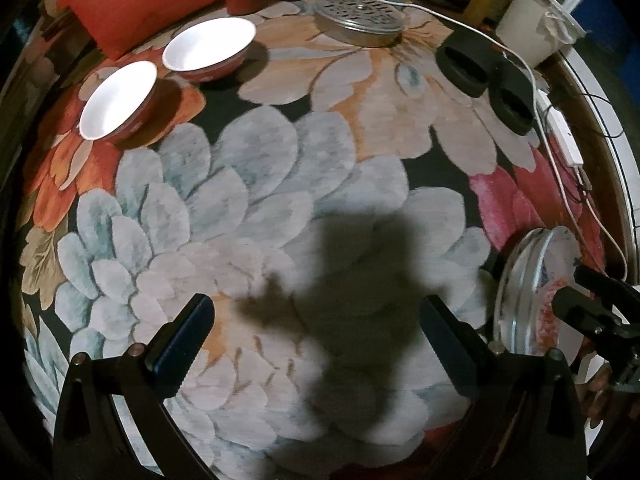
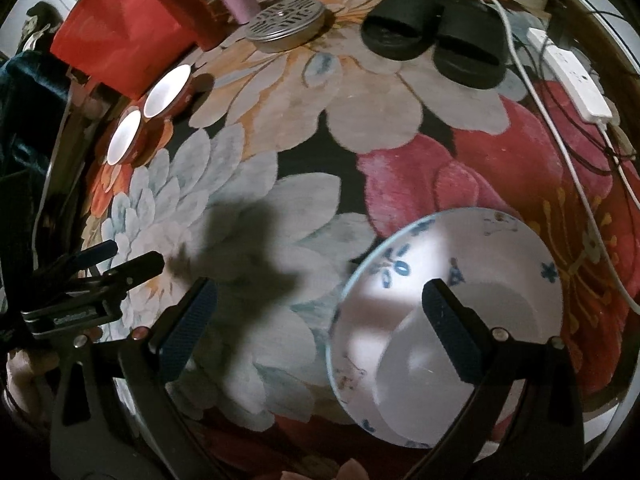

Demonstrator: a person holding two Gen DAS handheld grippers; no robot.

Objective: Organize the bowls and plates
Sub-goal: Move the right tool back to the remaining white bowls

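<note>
Rug [image 1: 280,184] centre open; bowls [image 1: 208,46] left, slippers [image 1: 464,66] right

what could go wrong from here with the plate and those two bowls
1. The right gripper is open with one finger over the plate, so a grasp there might tip it.
2. The two red bowls sit touching, so lifting one could knock the other.
3. The white cable runs close beside the plate.

bowls: 2 bowls [image 1: 118,100] [image 1: 209,46] side by side, far left on the rug [image 1: 280,184]
plate [image 2: 448,320]: near right
slippers [image 2: 432,40]: far right
round tin [image 1: 359,20]: far middle, between bowls and slippers
</note>
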